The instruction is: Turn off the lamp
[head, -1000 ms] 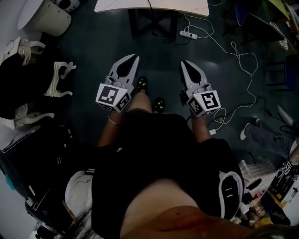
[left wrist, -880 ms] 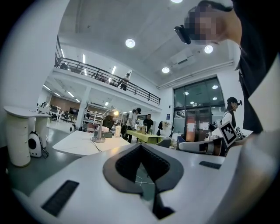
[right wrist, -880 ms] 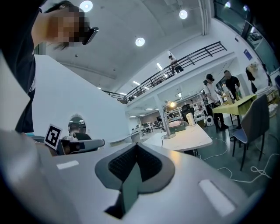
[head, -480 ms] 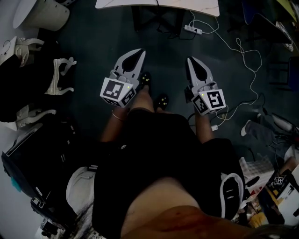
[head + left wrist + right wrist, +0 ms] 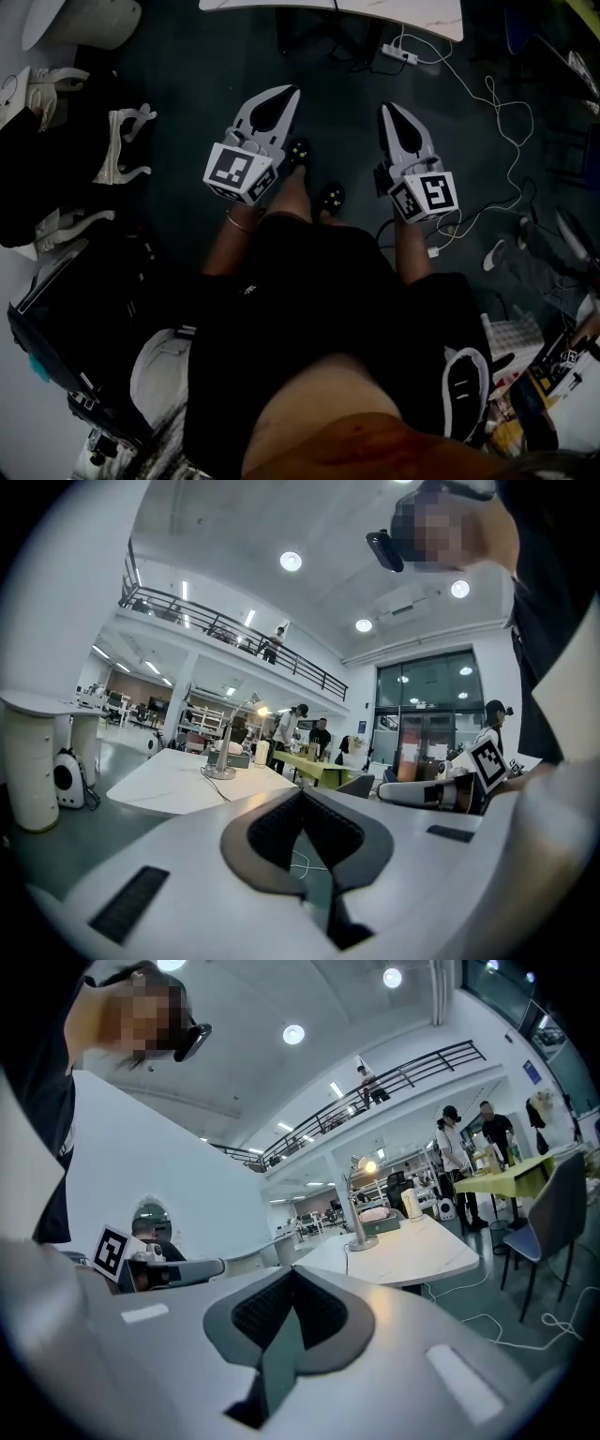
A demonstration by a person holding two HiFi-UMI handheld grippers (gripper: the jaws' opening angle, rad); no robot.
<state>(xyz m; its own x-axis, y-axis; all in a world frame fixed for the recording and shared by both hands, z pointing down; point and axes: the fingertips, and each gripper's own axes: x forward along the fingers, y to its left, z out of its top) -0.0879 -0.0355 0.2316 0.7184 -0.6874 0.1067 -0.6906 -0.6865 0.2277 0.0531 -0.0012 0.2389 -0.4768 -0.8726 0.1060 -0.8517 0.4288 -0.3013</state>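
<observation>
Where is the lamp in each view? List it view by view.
Head view: not in it.
Left gripper view: lamp left of centre, lit.
Right gripper view: lamp right of centre.
Shared landmark: white table, at head view's top edge.

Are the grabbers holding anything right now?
No, nothing is held. The left gripper and the right gripper are both shut and empty.

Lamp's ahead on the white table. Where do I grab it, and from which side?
Probably the lamp by its thin upright stem, above the round base, approaching level from the near table edge with jaws either side. No switch is discernible yet.
</observation>
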